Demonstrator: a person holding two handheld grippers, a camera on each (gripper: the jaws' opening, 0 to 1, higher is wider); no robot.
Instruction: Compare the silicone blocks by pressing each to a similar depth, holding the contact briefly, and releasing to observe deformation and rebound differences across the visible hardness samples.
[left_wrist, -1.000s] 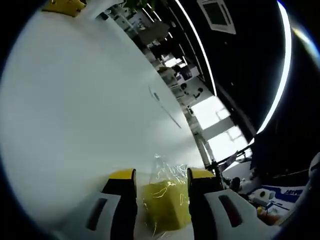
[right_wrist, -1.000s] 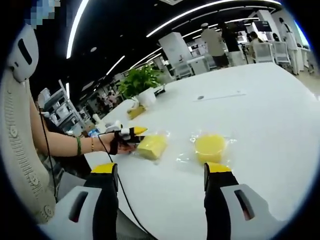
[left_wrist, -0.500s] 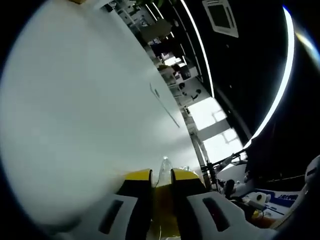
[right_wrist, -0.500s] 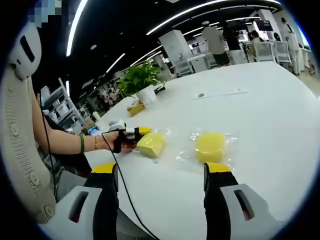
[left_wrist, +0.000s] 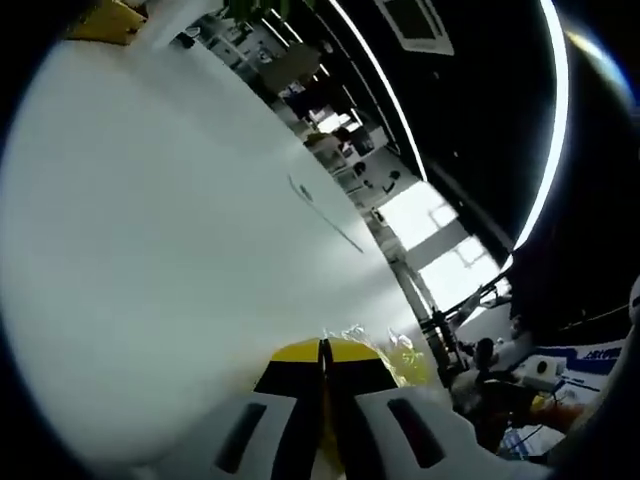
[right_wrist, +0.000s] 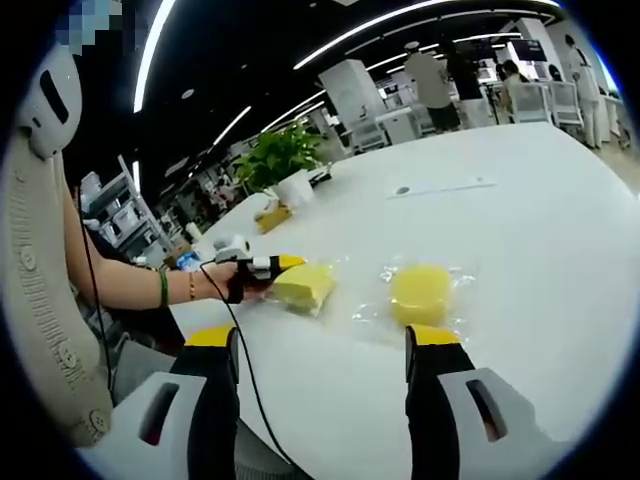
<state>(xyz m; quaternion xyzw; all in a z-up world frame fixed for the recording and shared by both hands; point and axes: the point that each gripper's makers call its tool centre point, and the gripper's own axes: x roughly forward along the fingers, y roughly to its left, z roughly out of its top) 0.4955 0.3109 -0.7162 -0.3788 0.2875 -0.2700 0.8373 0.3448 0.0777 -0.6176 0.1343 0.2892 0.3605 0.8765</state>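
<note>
In the left gripper view, the left gripper (left_wrist: 322, 352) has its two yellow-tipped jaws drawn together until they nearly touch, with only a thin dark line between them. They pinch a yellow block (left_wrist: 408, 362) wrapped in clear crinkled plastic; most of the block is hidden behind the jaws, and only a yellow edge and some plastic show just to the right of the tips. The block rests on a white table (left_wrist: 160, 220), which spreads away from the jaws.

In the right gripper view, the right gripper (right_wrist: 322, 348) hangs over the near edge of the same table (right_wrist: 520, 210), its jaws spread wide apart with nothing between them. Beyond the jaws lie both samples in their clear wrappers. The round yellow block (right_wrist: 421, 293) sits just above the right jaw tip, apart from it and untouched. To its left, the squarish yellow block (right_wrist: 303, 287) lies with the left gripper (right_wrist: 272, 266) closed on its left end, held by a person's hand (right_wrist: 232, 284) with bands on the wrist. A black cable (right_wrist: 240, 365) runs down from that hand. Farther back on the table stands a potted plant (right_wrist: 283, 168).
</note>
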